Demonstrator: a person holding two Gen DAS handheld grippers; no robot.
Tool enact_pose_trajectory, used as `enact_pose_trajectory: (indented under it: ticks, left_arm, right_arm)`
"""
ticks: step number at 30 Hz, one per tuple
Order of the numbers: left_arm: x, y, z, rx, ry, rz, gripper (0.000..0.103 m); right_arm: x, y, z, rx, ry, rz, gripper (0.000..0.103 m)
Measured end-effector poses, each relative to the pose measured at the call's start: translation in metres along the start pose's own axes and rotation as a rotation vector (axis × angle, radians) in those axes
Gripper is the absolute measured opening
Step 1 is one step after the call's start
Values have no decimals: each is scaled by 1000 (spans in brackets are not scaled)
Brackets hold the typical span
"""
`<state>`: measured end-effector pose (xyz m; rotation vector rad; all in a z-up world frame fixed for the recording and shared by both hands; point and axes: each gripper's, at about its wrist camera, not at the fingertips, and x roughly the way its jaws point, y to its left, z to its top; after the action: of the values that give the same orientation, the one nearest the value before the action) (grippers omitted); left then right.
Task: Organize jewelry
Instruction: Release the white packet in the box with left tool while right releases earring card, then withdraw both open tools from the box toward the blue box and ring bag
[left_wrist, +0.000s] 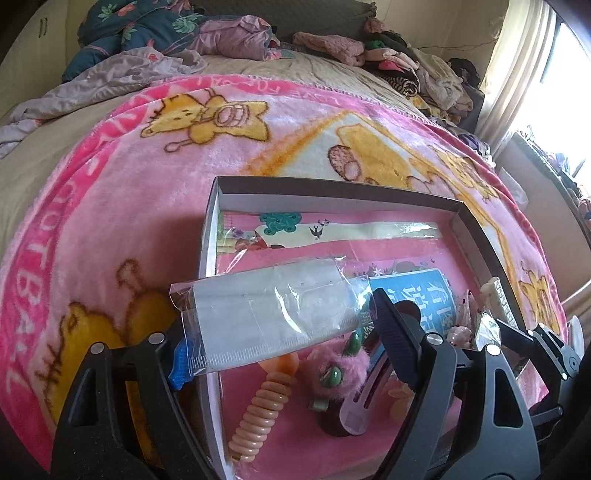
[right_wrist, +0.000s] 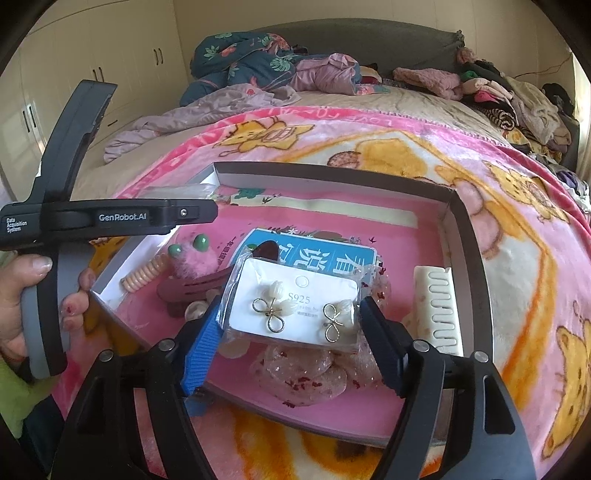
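Observation:
A shallow cardboard box (left_wrist: 332, 189) (right_wrist: 465, 221) lies on the pink blanket and holds jewelry and hair things. My left gripper (left_wrist: 284, 328) is shut on a clear plastic packet with a white card (left_wrist: 269, 306) and holds it above the box's left side. My right gripper (right_wrist: 291, 325) is shut on a bagged earring card (right_wrist: 299, 302) marked S925 with two gold bow earrings, held above the box's front. In the box lie a peach coil hair tie (left_wrist: 258, 410) (right_wrist: 142, 277), a pink furry clip (left_wrist: 338, 369) (right_wrist: 195, 262) and a white comb clip (right_wrist: 437, 306).
The box also holds a blue printed card (right_wrist: 314, 251), a maroon hair clip (right_wrist: 192, 291) and a sequined pink piece (right_wrist: 306, 373). Piles of clothes (right_wrist: 517, 96) and bedding (left_wrist: 140, 33) lie at the back of the bed. The left gripper's body (right_wrist: 110, 218) crosses the right wrist view.

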<state>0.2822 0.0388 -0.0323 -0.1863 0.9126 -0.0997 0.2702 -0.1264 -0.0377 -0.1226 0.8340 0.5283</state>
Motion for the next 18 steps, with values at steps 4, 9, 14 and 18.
enact_pose_trajectory:
  ticks: [4, 9, 14, 18]
  left_arm:
    - [0, -2, -1, 1, 3, -3, 77]
    - [-6, -5, -2, 1, 0, -2, 81]
    - [-21, -8, -4, 8, -16, 2, 82]
    - [-34, -11, -6, 9, -32, -1, 82]
  right_arm:
    - [-7, 0, -4, 5, -10, -3, 79]
    - [-21, -2, -6, 12, -29, -18, 84]
    - [-36, -4, -7, 18, -49, -30, 87]
    - [-49, -2, -8, 17, -66, -38, 88]
